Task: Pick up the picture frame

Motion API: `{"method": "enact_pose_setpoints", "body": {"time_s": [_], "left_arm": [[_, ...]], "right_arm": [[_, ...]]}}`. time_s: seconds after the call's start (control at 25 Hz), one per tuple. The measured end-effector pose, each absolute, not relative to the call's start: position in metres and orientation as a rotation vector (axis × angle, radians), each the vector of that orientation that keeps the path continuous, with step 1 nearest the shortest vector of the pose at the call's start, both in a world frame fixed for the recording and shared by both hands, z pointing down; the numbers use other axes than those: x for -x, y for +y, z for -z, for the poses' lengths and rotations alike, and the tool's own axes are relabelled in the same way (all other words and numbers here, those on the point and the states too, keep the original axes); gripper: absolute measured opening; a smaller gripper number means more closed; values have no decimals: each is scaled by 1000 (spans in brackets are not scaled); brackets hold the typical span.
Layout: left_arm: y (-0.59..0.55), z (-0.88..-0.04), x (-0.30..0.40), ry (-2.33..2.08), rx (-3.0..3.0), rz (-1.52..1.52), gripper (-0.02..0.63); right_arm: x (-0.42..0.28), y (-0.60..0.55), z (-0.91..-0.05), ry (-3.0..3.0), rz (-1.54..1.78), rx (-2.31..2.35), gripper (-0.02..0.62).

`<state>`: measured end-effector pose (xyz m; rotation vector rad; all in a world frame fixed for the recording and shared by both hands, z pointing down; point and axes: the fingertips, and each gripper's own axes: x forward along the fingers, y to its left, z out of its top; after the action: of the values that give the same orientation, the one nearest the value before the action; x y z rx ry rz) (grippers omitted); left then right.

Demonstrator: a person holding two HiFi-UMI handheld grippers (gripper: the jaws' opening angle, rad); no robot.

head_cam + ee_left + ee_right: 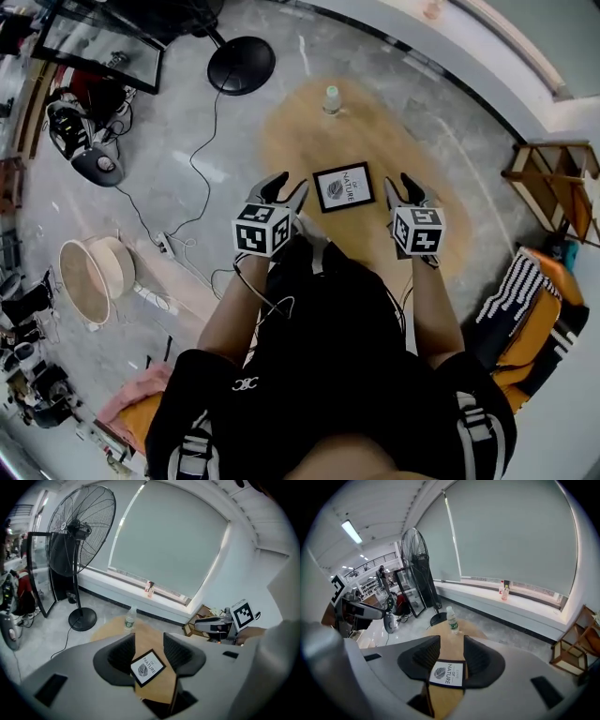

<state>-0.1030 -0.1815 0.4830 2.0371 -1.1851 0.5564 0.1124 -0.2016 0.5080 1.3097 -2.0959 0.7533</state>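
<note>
Left gripper (287, 190): jaws spread wide, holding nothing.
Right gripper (401, 190): jaws well apart, also empty.
Picture frame (343, 187): flat on the table, between the two grippers and slightly ahead of their tips, touching neither.
Gripper views: each shows the picture frame (147, 668) (448, 673) in the gap between its own jaws; only the head view shows it clear of both.
Round wooden table (309, 131): under and beyond both grippers.
Plastic bottle (331, 99): upright, past the frame at the table's far edge.
Pedestal fan (82, 531): beyond the table, to the left; the head view shows only its base.
Window sill: two small bottles (504, 590), seen only from the gripper views.
</note>
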Motion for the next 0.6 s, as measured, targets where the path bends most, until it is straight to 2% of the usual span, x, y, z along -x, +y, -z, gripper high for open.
{"method": "enact_pose_setpoints", "body": {"time_s": [0.6], "left_arm": [[-190,-716,86,-1165,-1890,-569,201]], "right_arm": [[-109,-214,-745,-1915,-842,-1128,172]]}}
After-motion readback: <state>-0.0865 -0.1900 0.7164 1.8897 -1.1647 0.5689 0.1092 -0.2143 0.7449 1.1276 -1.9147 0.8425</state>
